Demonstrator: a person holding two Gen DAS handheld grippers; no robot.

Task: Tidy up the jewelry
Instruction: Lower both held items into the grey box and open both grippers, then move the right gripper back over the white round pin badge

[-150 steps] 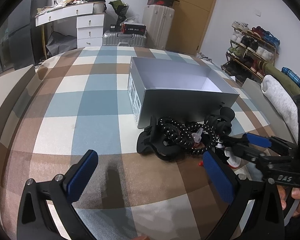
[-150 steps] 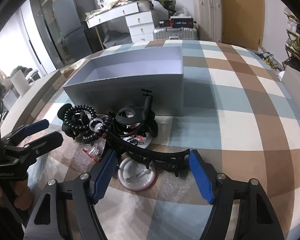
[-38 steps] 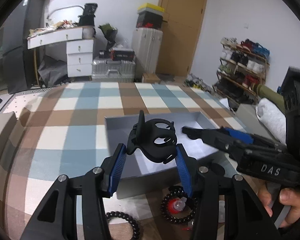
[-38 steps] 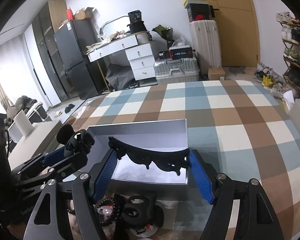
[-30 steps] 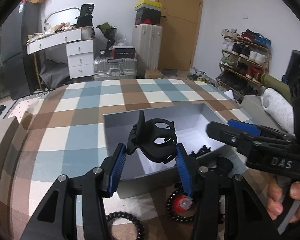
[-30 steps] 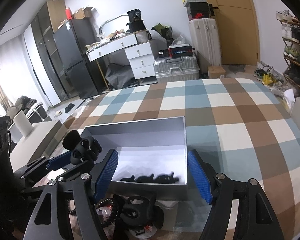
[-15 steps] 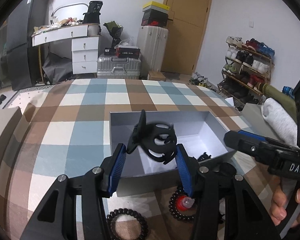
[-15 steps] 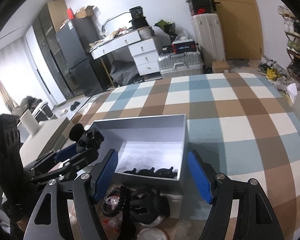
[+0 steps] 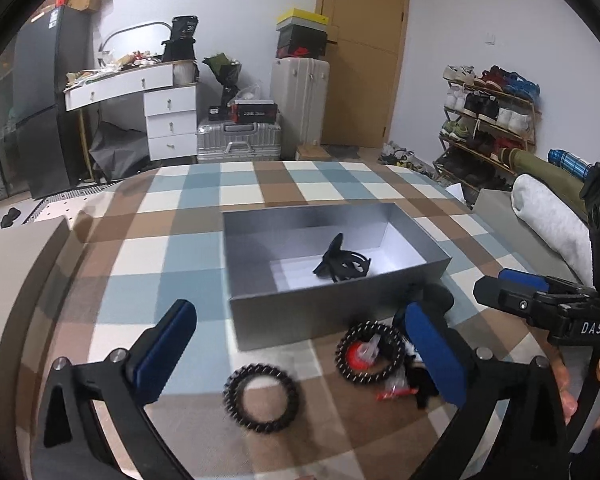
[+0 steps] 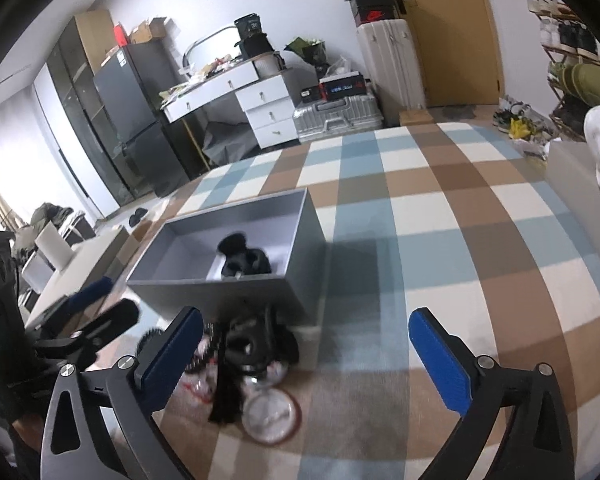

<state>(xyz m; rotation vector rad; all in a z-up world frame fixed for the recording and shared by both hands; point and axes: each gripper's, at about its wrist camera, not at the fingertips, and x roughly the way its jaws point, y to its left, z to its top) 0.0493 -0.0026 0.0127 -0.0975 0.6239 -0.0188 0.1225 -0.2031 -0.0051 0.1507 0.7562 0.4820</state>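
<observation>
Jewelry pile (image 9: 380, 356) sits lower center before the grey box (image 9: 332, 312); a black clip (image 9: 342, 264), apparently, lies inside. Both claws, left (image 9: 300, 344) and right (image 10: 304, 348), are opening, empty.

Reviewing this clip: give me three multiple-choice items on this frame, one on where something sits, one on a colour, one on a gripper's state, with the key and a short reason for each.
1. Where is the black hair claw?
A. Inside the grey box
B. On the checked cloth beside the box
C. Between the left gripper's fingers

2. What colour are the pads on the left gripper?
A. Red
B. Blue
C. White

3. What is between the fingers of the right gripper?
A. A black headband
B. A beaded bracelet
C. Nothing

Key: 1 A, the claw shows above the white floor inside the box walls; 2 B, both pads are blue; 3 C, its jaws are opening with only cloth behind the gap.
</observation>
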